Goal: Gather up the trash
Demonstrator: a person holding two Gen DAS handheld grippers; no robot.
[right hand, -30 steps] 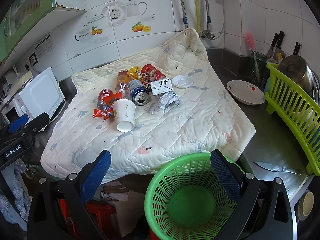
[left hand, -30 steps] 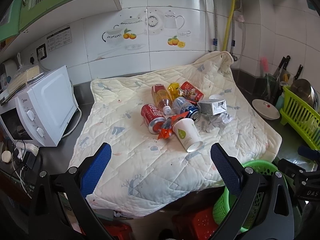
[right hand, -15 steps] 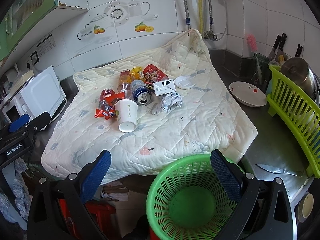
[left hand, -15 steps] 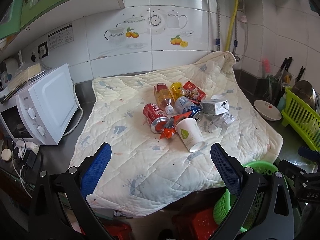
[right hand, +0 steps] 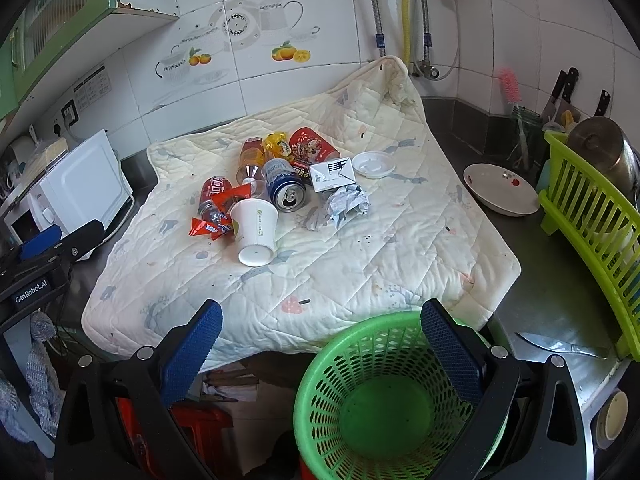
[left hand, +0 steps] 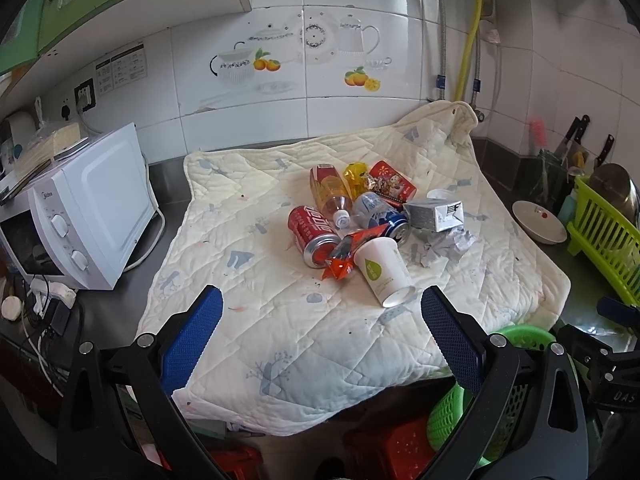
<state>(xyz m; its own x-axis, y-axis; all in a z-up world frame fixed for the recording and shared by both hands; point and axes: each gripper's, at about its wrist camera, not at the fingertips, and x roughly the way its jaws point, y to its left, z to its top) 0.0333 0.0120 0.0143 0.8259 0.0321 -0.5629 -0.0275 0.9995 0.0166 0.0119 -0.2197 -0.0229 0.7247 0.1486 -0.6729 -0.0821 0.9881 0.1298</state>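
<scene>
Both grippers are released and hold nothing: the left gripper [left hand: 322, 320] and the right gripper [right hand: 320, 322] hang off the near edge of the desk [right hand: 560, 304]. The trash lies heaped at the middle of the quilt [right hand: 360, 264]: a paper cup [right hand: 255, 232] on its side, a red can [left hand: 314, 236], a blue can [right hand: 285, 191], crumpled paper [right hand: 347, 204]. A green basket [right hand: 384, 400], empty, stands below the near edge, under the right gripper.
</scene>
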